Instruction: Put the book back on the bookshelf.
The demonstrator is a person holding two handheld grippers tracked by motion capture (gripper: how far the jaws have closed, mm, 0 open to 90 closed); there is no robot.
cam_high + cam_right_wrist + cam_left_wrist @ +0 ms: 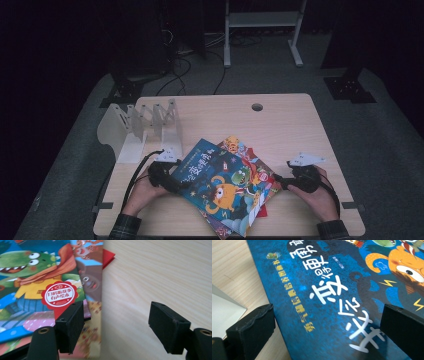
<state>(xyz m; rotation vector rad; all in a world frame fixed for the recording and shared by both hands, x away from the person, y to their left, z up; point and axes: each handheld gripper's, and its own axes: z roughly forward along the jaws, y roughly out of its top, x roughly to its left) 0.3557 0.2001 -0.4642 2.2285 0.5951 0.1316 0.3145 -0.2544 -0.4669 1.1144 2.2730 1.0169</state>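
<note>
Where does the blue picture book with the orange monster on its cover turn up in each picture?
High view: the blue picture book with the orange monster tops the pile, centre-bottom.
Left gripper view: its cover spans between the jaws.
Right gripper view: its corner with the green crocodile, upper left.
Shared landmark: the light wooden table.

The blue book [332,290] bears large white Chinese title characters, of which 变得 and 勇敢 can be made out, with a line of small yellow characters along its edge, too slanted to read surely. On the cover beside the crocodile, a red round seal [59,295] reads 扫码听故事 有声绘本.
</note>
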